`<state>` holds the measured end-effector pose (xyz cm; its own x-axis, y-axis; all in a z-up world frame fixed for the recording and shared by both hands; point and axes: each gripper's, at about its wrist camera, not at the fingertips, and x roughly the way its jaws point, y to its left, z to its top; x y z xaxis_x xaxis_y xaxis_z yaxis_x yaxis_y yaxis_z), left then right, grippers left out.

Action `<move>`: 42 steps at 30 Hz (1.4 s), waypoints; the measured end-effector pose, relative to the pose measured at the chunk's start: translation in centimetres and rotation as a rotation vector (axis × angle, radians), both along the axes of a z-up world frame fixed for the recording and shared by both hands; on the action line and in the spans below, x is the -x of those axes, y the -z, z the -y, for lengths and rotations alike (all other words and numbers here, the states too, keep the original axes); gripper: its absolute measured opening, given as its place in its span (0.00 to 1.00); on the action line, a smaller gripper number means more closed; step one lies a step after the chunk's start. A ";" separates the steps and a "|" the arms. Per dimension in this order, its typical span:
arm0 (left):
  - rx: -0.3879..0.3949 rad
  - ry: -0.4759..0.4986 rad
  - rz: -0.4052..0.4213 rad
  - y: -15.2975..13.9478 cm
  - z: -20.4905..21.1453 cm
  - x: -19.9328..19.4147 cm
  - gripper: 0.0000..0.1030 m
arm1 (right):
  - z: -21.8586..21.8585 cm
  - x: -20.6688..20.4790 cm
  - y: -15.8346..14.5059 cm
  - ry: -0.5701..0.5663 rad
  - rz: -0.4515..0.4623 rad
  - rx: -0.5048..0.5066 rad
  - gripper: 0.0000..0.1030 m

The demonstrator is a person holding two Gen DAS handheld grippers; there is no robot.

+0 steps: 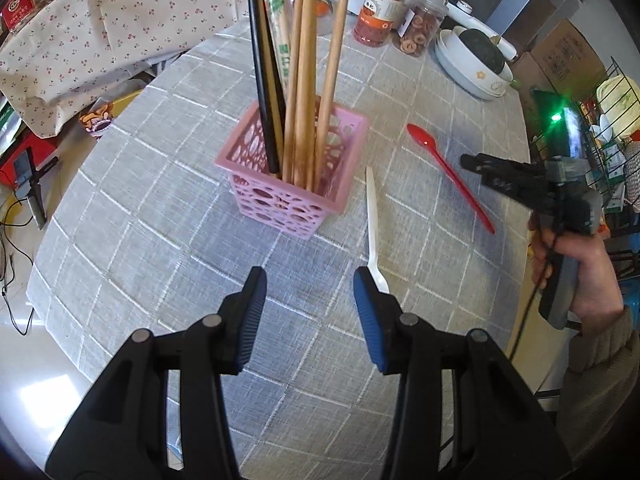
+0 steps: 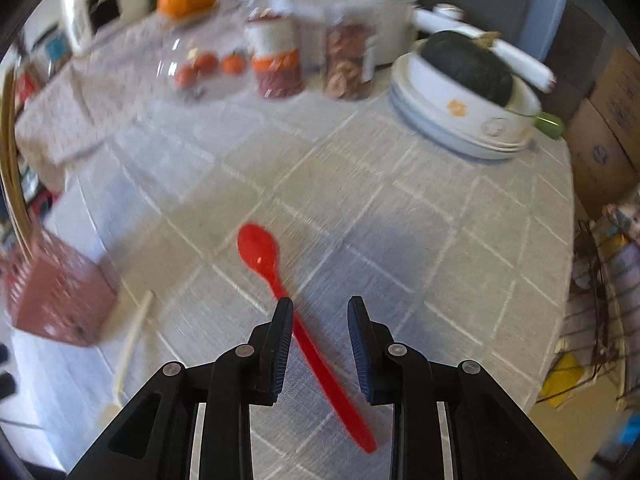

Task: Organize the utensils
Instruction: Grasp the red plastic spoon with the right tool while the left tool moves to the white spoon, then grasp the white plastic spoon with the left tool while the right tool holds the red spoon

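Nearest in the left wrist view: left gripper (image 1: 310, 280) pointed steeply down at the grey checked tablecloth (image 1: 140, 240), jaws parted about halfway, nothing between them. Just beside its right fingertip, partly hidden behind the pad, the broad end of a white plastic utensil (image 1: 373, 224), lying flat, thin end toward the basket; spoon or fork impossible to tell. Likely lined up for a pick, though not yet straddled.

In the right wrist view: right gripper (image 2: 320, 304) low over a red spoon (image 2: 288, 300), jaws narrow but not closed, handle running diagonally between them, close against the left pad; contact uncertain under heavy blur. Spoon apparently flat on the cloth, bowl pointing away. Probably set across the handle so the thin stem can be pinched.

Further off: pink lattice basket (image 1: 296, 176) standing upright, holding wooden and black chopsticks (image 1: 304, 80), tops cut off by the frame edge. Evidently the target for both loose utensils.

Beyond: jars (image 1: 380, 12) and a bowl (image 1: 472, 68) with a dark squash, contents blurred.
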<state>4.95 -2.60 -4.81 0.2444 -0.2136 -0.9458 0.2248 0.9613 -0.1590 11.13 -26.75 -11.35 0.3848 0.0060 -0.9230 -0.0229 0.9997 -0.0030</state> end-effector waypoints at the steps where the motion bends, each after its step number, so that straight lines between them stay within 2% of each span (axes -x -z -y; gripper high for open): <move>1: 0.000 0.000 -0.001 0.0 0.0 -0.1 0.45 | -0.6 -0.2 0.4 -0.020 -0.002 0.020 0.28; 5: -0.004 -0.008 -0.002 0.3 -0.2 -0.2 0.45 | -2.0 -1.3 1.4 -0.057 0.002 0.074 0.27; 8: -0.004 -0.014 -0.007 0.5 -0.4 -0.4 0.45 | -2.3 -2.1 2.2 -0.053 -0.013 0.071 0.27; 12: -0.007 -0.009 -0.007 0.7 -0.5 -0.5 0.45 | -3.1 -2.4 2.3 -0.072 -0.023 0.079 0.07; 15: 0.000 -0.015 -0.008 0.7 -0.5 -0.7 0.45 | -3.6 -2.4 1.8 -0.084 -0.026 0.070 0.07; 23: 0.022 0.015 0.002 0.9 1.5 -0.2 0.45 | -2.8 -1.0 -3.4 -0.066 0.104 -0.010 0.07; 32: -0.026 0.119 -0.048 4.4 5.6 1.4 0.45 | -2.3 1.3 -9.1 -0.075 0.248 -0.081 0.07; 38: -0.002 0.149 -0.059 5.9 7.2 1.5 0.45 | -2.5 2.8 -10.7 -0.083 0.279 -0.102 0.07; 42: -0.039 0.143 -0.050 6.4 7.5 1.1 0.45 | -2.5 3.2 -10.9 -0.079 0.285 -0.106 0.07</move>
<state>3.87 -10.09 -11.23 0.1660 -0.2061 -0.9643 0.3527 0.9257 -0.1371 7.92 -24.30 -0.43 0.6222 0.1366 -0.7708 -0.1135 0.9900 0.0838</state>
